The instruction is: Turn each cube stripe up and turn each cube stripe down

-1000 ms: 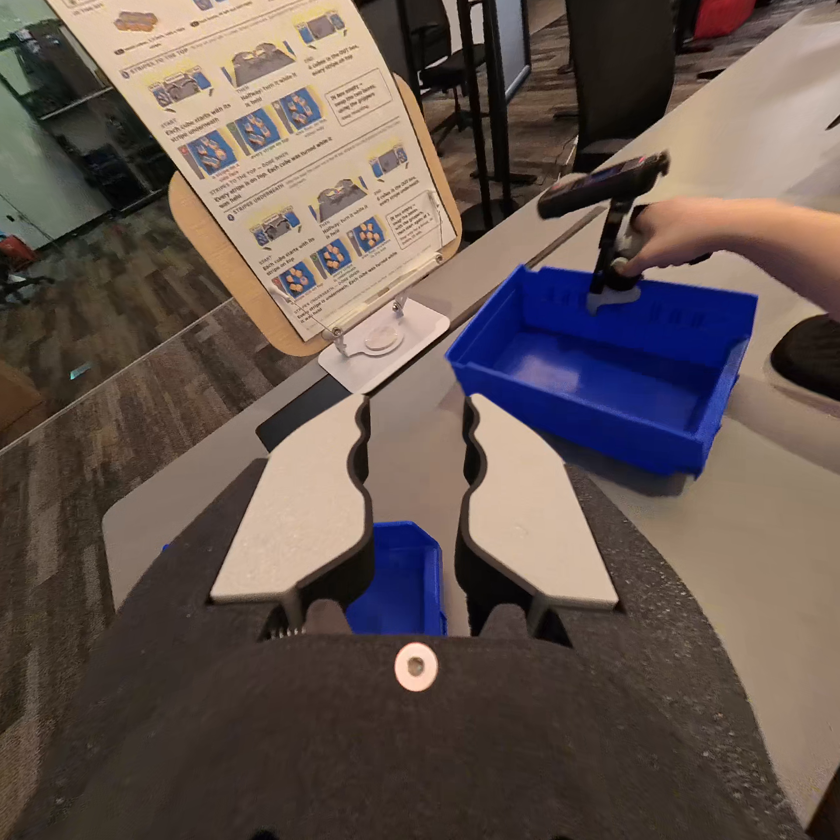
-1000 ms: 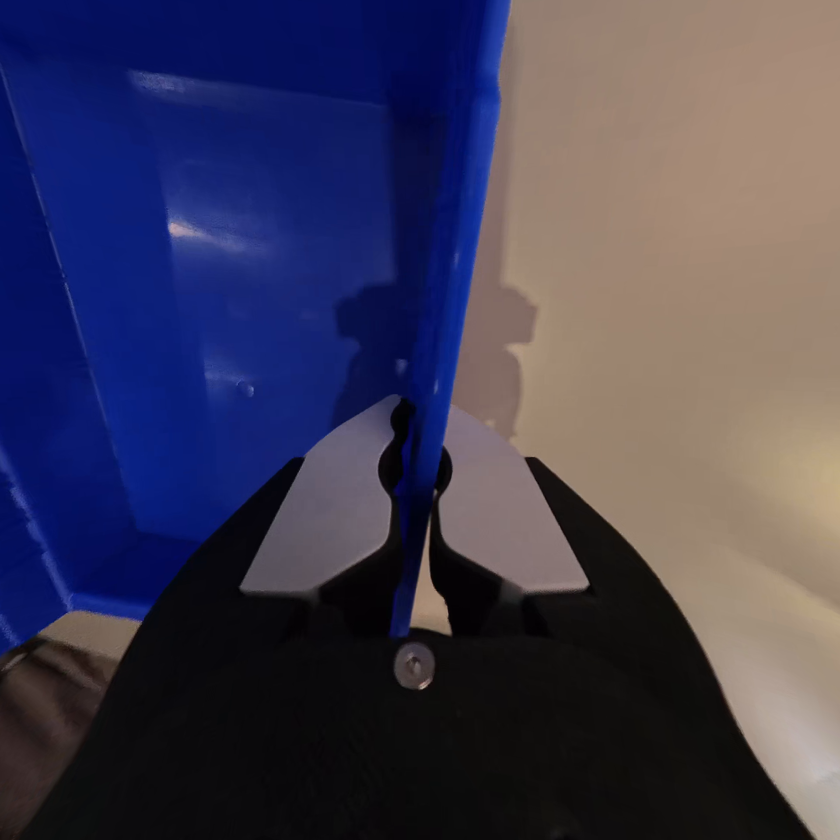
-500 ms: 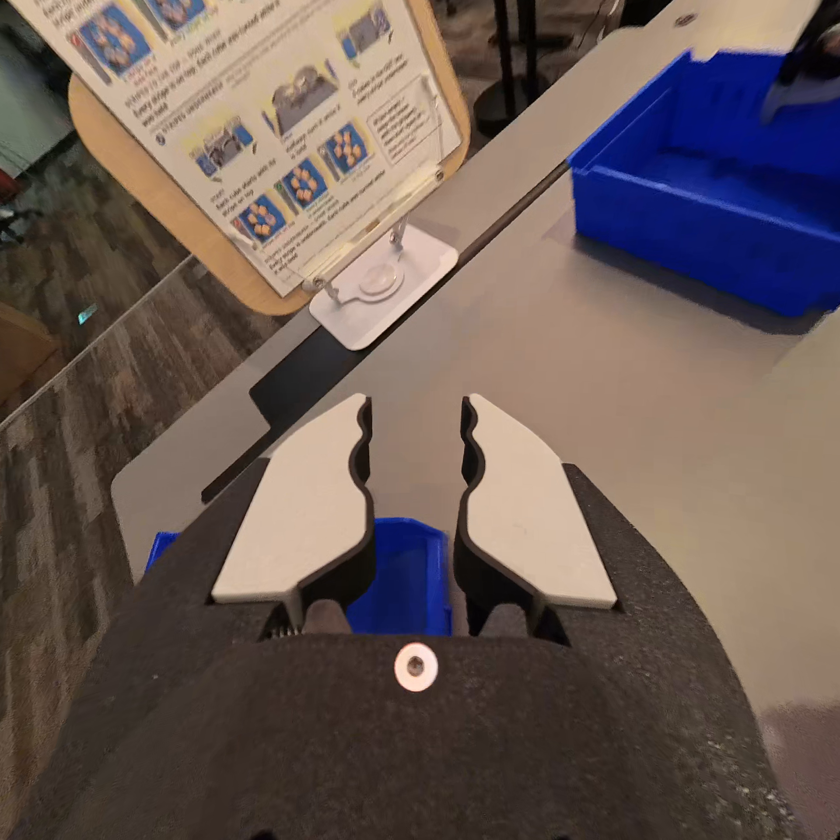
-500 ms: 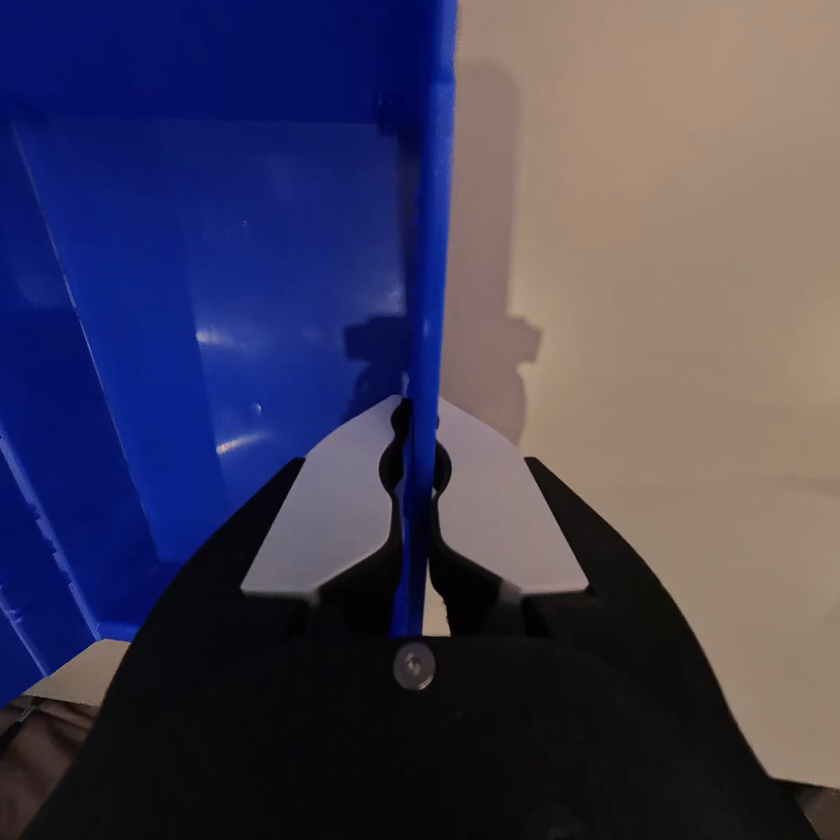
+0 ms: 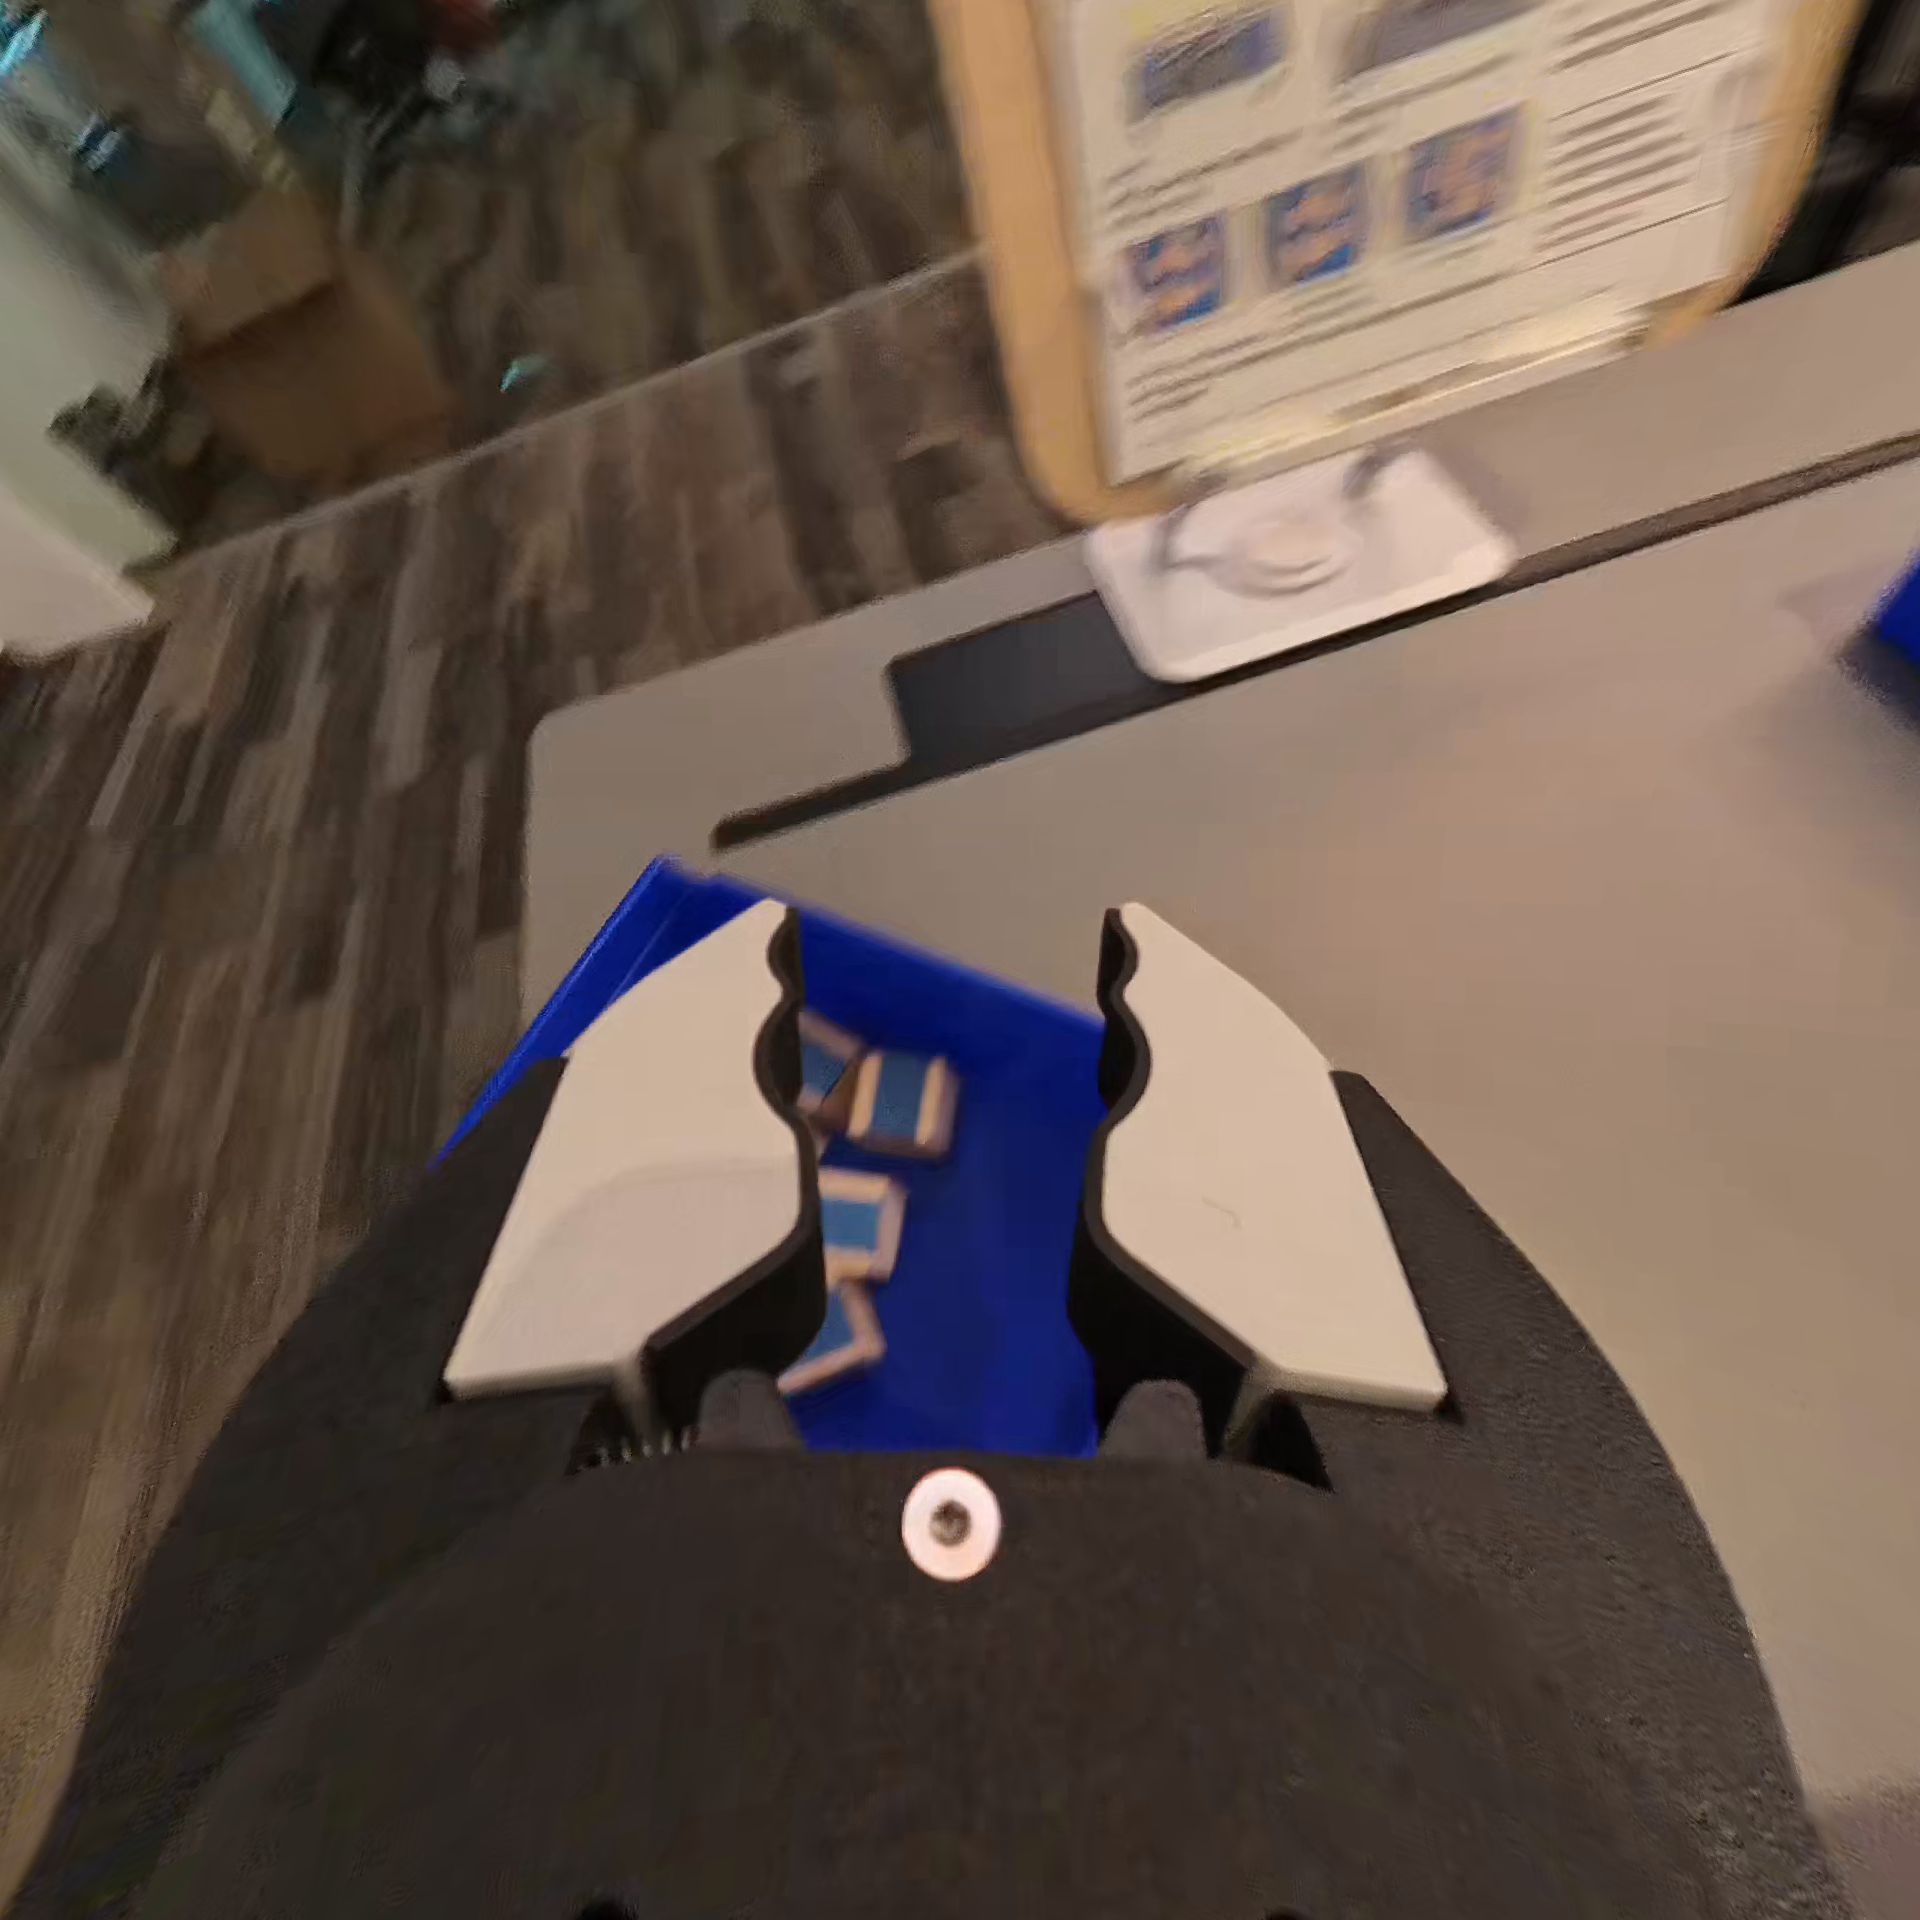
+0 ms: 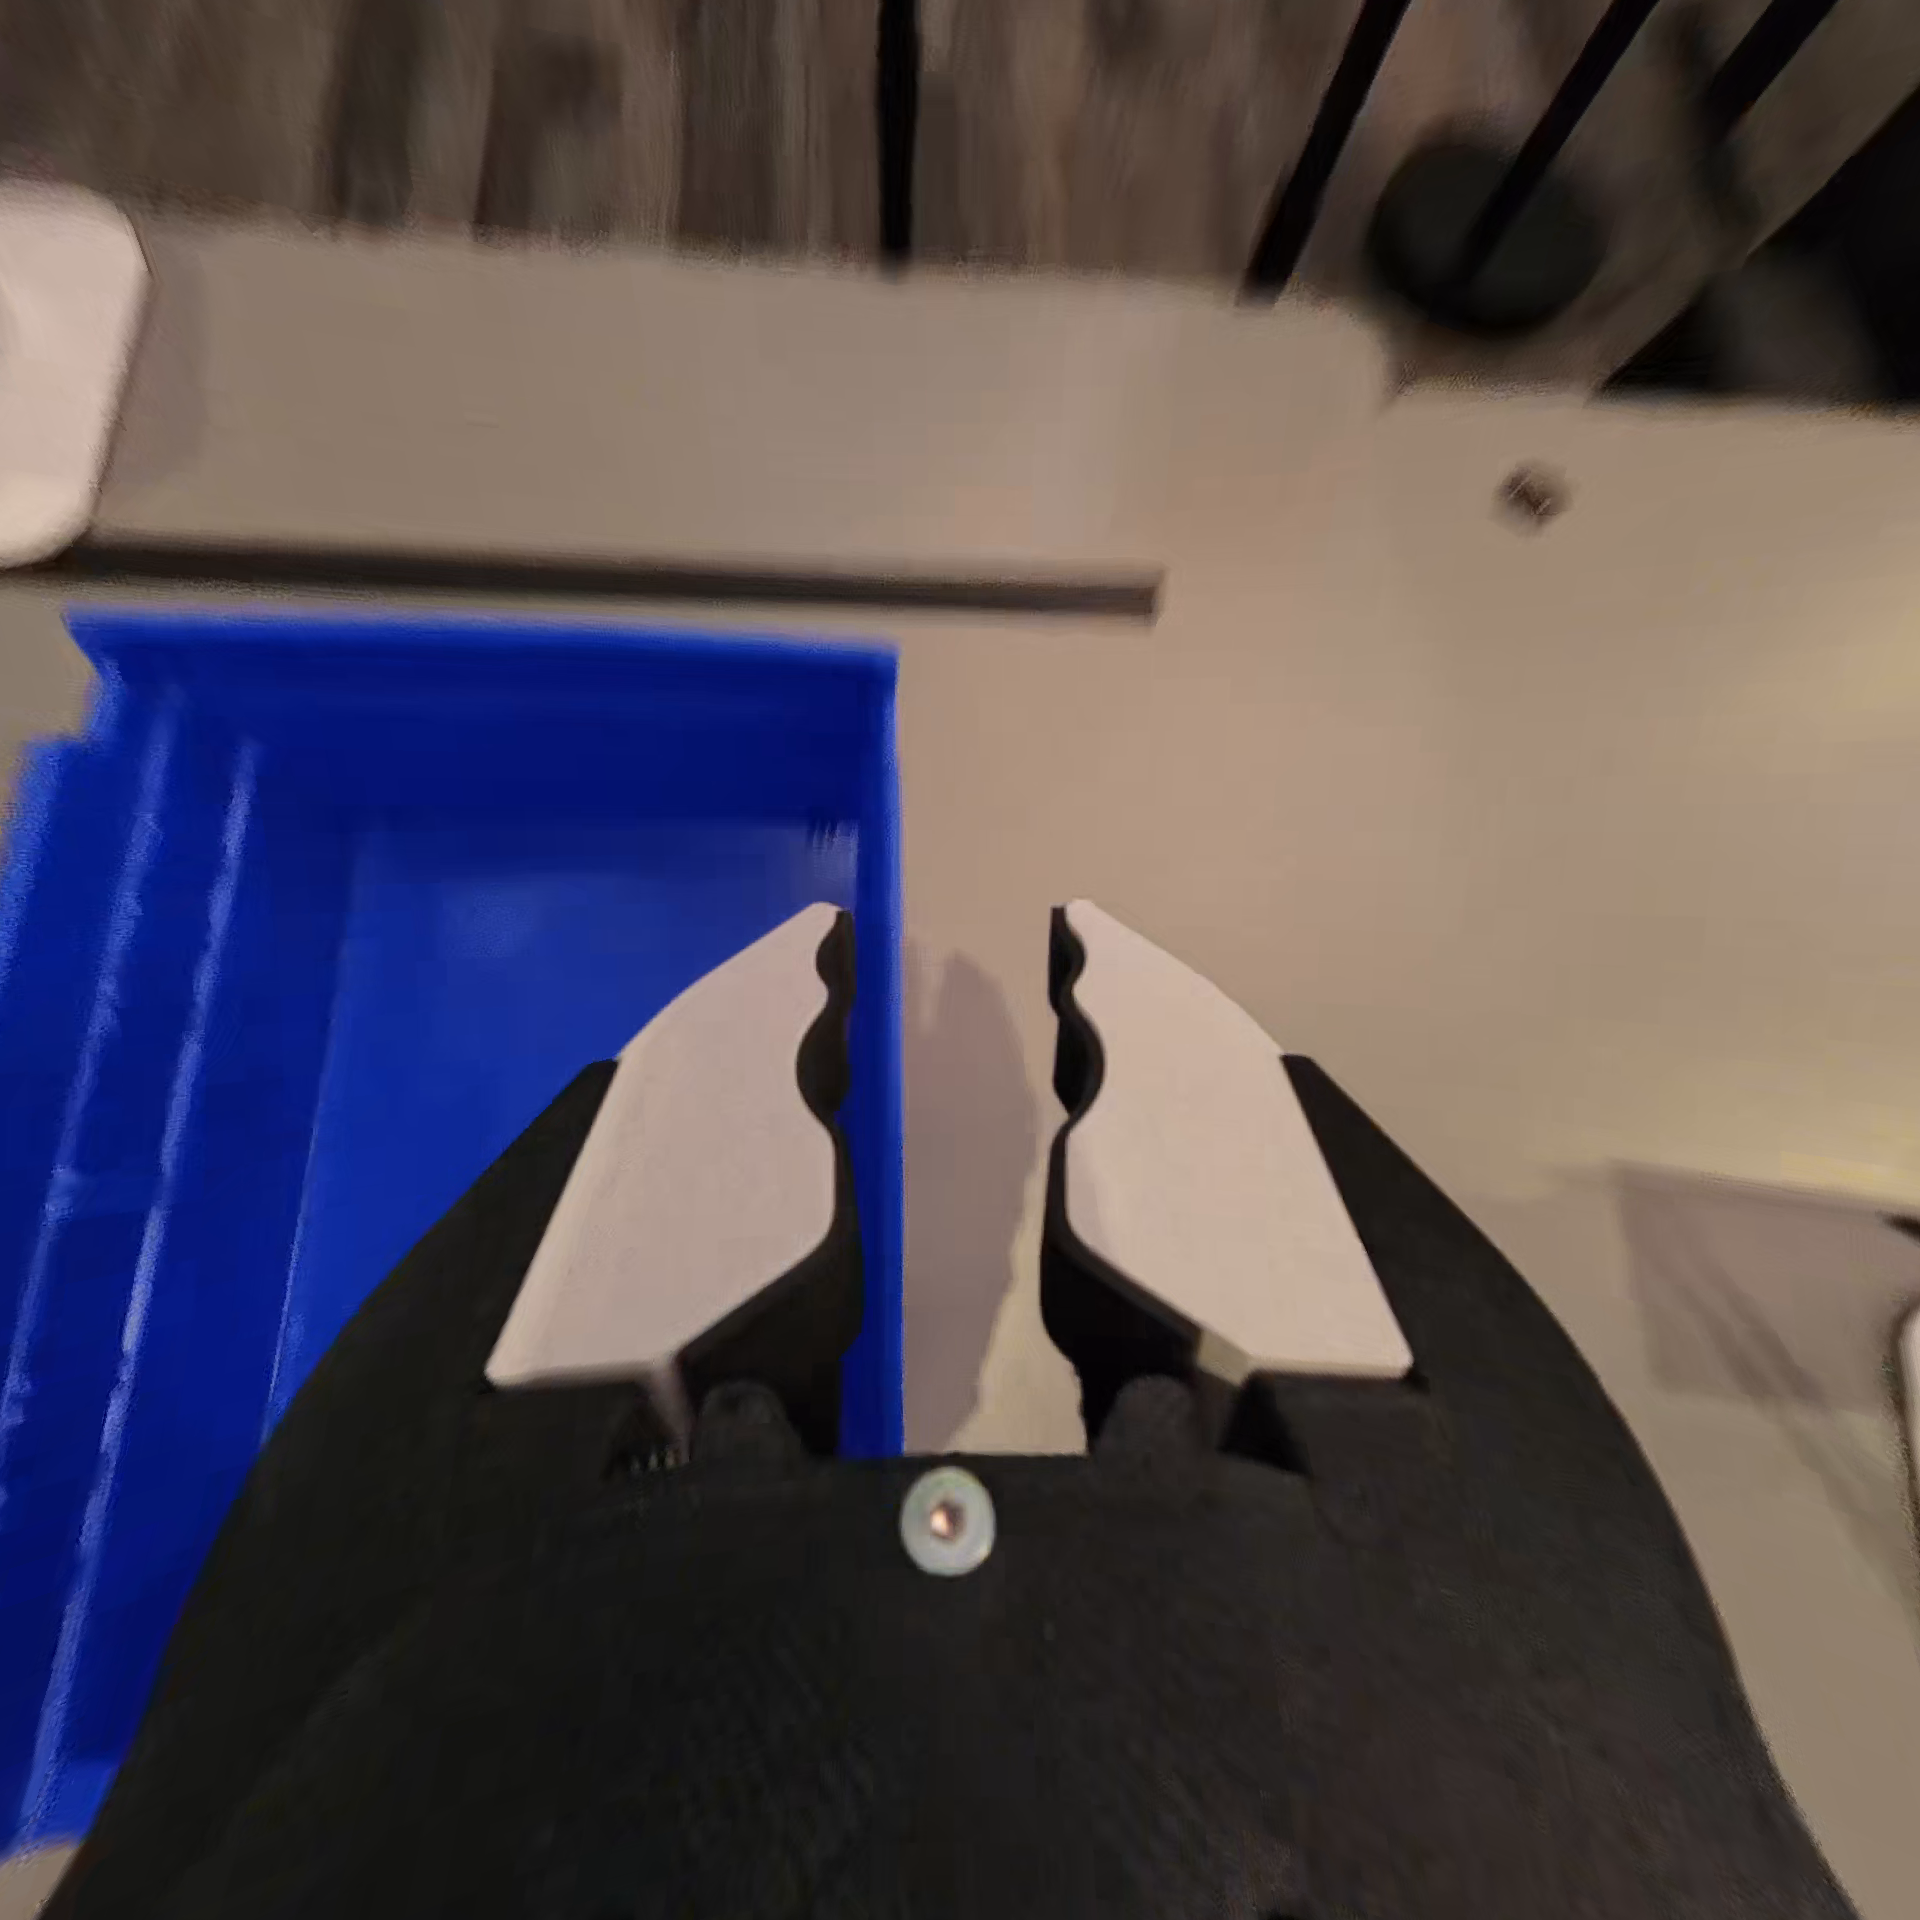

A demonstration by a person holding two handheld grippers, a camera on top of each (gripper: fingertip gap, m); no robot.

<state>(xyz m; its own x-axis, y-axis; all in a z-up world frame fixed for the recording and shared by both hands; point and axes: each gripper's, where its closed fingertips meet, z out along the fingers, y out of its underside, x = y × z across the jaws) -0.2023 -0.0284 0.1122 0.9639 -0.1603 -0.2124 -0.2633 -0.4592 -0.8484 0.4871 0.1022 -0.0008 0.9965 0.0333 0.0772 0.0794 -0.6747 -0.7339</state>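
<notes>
Cubes (image 5: 899,1103) are lying loose on the floor of a small blue bin (image 5: 1023,1330) at the table's (image 5: 1455,935) near corner, several showing a blue stripe between pale edges on their upper faces. Left gripper (image 5: 945,1023) is hanging directly above that bin with its fingers (image 5: 665,1164) spread wide and holding nothing, seemingly lining up so that one cube can sit between them for a pick. Right gripper (image 6: 951,1023) is hovering beside the right wall of a larger, empty blue bin (image 6: 878,935), its fingers also parted and gripping nothing, probably keeping out of the way beside the bin meant to receive turned cubes. Behind, an instruction board (image 5: 1382,239) is standing on a white base.
</notes>
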